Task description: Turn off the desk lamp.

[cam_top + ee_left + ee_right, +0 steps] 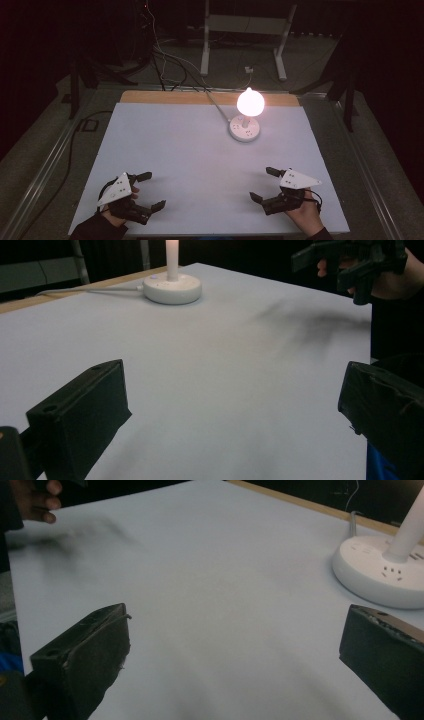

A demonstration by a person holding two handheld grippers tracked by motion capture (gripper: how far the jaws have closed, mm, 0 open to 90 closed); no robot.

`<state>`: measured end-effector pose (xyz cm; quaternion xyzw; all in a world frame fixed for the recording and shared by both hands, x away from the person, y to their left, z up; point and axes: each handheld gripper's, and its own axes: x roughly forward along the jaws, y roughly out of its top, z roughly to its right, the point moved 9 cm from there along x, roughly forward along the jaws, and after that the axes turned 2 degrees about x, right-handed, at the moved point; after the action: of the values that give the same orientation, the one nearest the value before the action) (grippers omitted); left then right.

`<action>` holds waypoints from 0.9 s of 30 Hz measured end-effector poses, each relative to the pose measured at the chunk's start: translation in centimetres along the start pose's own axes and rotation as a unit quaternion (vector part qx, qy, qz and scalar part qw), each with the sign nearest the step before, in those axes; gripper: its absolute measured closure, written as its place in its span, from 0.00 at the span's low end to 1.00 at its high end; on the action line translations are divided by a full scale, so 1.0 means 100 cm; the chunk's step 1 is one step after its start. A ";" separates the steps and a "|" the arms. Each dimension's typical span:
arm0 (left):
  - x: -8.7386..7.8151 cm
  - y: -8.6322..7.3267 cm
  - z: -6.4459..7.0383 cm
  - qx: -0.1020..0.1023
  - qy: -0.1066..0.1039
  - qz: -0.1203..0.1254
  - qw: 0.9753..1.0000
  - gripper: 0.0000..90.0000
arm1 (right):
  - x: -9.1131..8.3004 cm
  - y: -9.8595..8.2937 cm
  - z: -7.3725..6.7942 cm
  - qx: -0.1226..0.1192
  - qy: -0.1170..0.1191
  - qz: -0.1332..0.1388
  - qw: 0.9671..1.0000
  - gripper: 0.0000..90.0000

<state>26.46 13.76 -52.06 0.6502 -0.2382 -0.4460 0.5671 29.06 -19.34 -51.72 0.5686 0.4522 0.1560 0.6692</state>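
A: Start with the big things. What's laid out?

B: A wide white table (200, 165) with a wooden strip along its far edge. Toward the far right of it stands a lit bulb (250, 101) on a short stem, plugged upright into a round white socket base (244, 130). A white cable (217, 106) runs from the base back toward the far edge.

A: And the two tools?

B: Both sit at the near edge, well apart from the lamp. The left gripper (152, 190) is at the near left, its jaws spread wide with nothing between them. The right gripper (264, 184) is at the near right, jaws likewise spread and empty. Each points inward, roughly toward the middle of the table.

A: So which step is this?

B: I'd judge it a resting point: nothing is held or touched, and the bulb glows on its base.

A: What does the next move ask for?

B: Likely a long reach forward, the right gripper being the nearer. The stem is slim and the base light, so one gripper may need to steady the base while the other closes gently on the bulb or stem.
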 end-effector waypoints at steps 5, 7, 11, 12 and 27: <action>0.000 0.000 0.000 0.000 0.000 -0.001 1.000 0.00 | 0.000 0.008 -0.002 0.003 0.007 0.003 1.000 0.00; 0.000 0.000 0.000 0.000 -0.001 0.002 1.000 0.00 | 0.000 0.012 -0.002 0.001 0.007 0.005 1.000 0.00; 0.000 0.000 0.000 -0.001 -0.001 0.000 1.000 0.00 | -0.001 0.020 0.000 0.002 0.005 0.012 1.000 0.00; 0.000 0.001 0.000 -0.002 -0.001 0.002 1.000 0.00 | -0.002 0.022 0.002 0.001 0.003 0.013 1.000 0.00; 0.000 0.000 0.000 -0.002 -0.001 0.000 1.000 0.00 | 0.009 0.038 0.019 0.005 -0.012 0.013 1.000 0.00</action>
<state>26.43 13.78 -52.06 0.6491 -0.2377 -0.4467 0.5679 32.18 -18.71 -48.76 0.5798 0.4377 0.1557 0.6694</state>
